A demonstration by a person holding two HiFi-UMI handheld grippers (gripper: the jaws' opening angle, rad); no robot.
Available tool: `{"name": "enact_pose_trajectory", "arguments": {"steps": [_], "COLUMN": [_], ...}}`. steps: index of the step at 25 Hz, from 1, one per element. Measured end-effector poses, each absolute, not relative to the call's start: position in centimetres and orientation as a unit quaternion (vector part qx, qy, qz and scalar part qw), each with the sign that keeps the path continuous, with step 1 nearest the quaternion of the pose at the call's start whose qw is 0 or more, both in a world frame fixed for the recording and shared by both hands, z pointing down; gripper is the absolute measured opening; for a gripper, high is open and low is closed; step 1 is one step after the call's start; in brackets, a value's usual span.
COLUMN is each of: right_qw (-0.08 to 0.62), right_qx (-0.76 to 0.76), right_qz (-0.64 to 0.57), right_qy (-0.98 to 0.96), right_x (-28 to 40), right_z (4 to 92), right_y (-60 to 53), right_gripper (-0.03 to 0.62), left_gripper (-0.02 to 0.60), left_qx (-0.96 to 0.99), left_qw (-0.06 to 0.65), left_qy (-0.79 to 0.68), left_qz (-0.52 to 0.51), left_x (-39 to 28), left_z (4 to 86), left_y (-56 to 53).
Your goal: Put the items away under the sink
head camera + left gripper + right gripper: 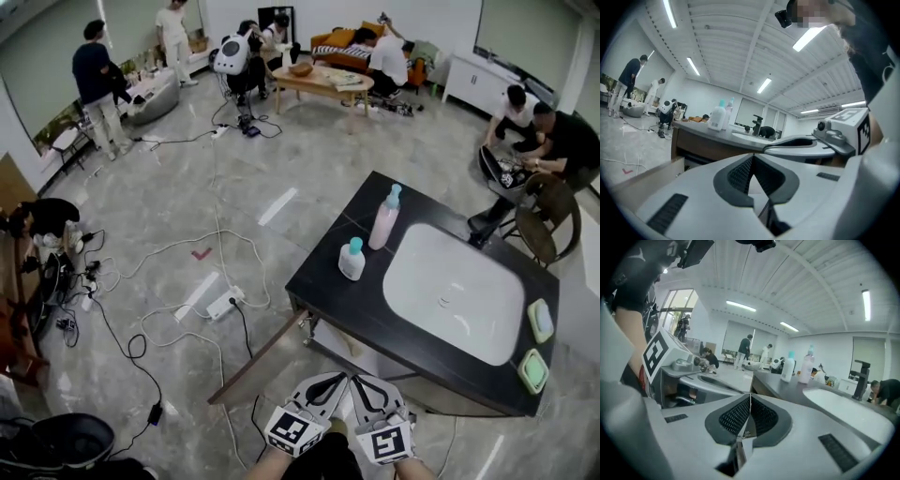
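Note:
A dark counter (330, 278) holds a white sink basin (450, 291). A tall pink bottle (384, 217) with a teal cap and a squat white bottle (352, 260) stand at its left end. Both show again in the right gripper view, pink bottle (806, 364) and white bottle (788, 366), and in the left gripper view the white bottle (717, 117) is seen. My left gripper (330, 382) and right gripper (364, 384) hang side by side in front of the counter, both shut and empty. The shut jaws meet in each gripper view: left gripper (752, 157), right gripper (750, 397).
A wooden cabinet door (262, 361) stands open below the counter's left corner. Two small green dishes (540, 320) sit at the sink's right edge, and a black faucet (860, 373) behind it. Cables and a power strip (225, 302) lie on the floor. Several people stand and crouch around the room.

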State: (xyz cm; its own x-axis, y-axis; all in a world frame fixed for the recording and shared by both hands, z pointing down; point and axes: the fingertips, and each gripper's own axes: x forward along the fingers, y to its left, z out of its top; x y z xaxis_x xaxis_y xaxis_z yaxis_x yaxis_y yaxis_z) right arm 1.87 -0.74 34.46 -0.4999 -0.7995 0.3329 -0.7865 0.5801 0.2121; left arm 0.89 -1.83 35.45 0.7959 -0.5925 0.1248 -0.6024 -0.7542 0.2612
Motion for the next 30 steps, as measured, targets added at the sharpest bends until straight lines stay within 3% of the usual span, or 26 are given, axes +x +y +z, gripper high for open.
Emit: {"name": "enact_pose_trajectory", "arguments": {"steps": [12, 30], "right_qw": [0.162, 0.114], "right_qx": [0.465, 0.461], "right_qz": [-0.024, -0.036], "right_qy": [-0.87, -0.879], "right_x": [1.4, -0.6], "right_z": [22.0, 13.3], "right_y": [4.2, 9.4], "right_gripper": [0.034, 0.034], "left_gripper": [0.008, 0.008], "left_qx": [0.952, 0.952], "left_qw": [0.119, 0.116], "left_qy": [-0.283, -0.281], "left_qz": [0.012, -0.022], "left_x": [0.9, -1.9], "left_z": [23.6, 15.4], "left_y": [3.0, 8.2]}}
